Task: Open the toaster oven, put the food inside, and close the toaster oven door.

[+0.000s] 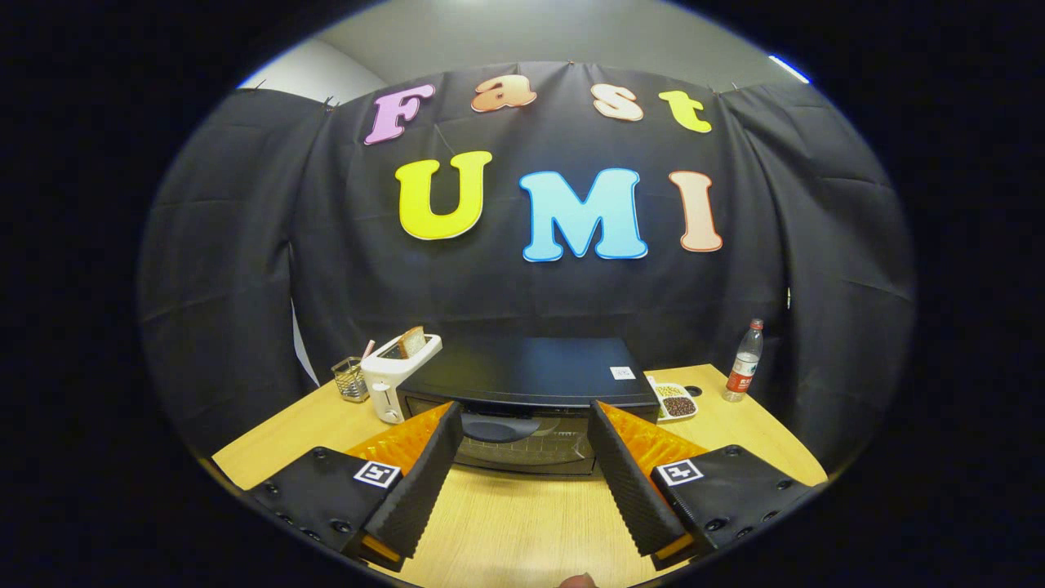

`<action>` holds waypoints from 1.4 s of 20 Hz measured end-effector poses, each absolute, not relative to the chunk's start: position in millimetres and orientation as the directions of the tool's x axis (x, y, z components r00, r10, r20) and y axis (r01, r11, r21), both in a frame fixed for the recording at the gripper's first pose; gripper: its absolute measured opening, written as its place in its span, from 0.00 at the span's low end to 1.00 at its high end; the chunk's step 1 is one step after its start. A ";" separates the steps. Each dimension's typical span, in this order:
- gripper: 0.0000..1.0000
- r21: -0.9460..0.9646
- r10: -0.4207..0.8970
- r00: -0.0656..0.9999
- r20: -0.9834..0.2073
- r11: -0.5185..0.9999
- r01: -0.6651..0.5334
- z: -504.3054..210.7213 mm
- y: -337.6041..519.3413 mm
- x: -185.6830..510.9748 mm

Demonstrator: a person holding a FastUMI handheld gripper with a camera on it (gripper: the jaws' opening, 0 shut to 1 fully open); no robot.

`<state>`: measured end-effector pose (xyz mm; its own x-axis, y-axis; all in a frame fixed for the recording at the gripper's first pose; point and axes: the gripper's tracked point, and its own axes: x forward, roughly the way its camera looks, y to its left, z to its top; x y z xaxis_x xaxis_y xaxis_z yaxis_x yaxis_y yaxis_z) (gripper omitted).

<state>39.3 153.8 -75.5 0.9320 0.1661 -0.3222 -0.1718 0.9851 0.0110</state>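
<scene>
A black toaster oven (531,384) stands on the wooden table (522,523), just ahead of the fingers. Its glass door (522,445) is closed, with the door handle (498,426) showing between the fingertips. My gripper (524,412) is open, held above the table in front of the door, with nothing between its fingers. A small white dish of food (676,403) sits right of the oven, beyond the right finger.
A white pop-up toaster (396,371) with a bread slice stands left of the oven, with a small wire basket (351,380) beside it. A plastic bottle (744,362) stands at the back right. Black cloth walls close in the table's far side.
</scene>
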 end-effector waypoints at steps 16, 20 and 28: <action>0.98 -0.016 0.092 0.961 -0.262 0.995 -0.100 -20.8 12.3 -36.1; 0.98 -0.005 0.083 0.962 -0.259 0.996 -0.087 -22.8 8.7 -40.1; 0.98 0.036 0.098 0.964 -0.248 0.995 -0.092 -19.7 18.4 -40.9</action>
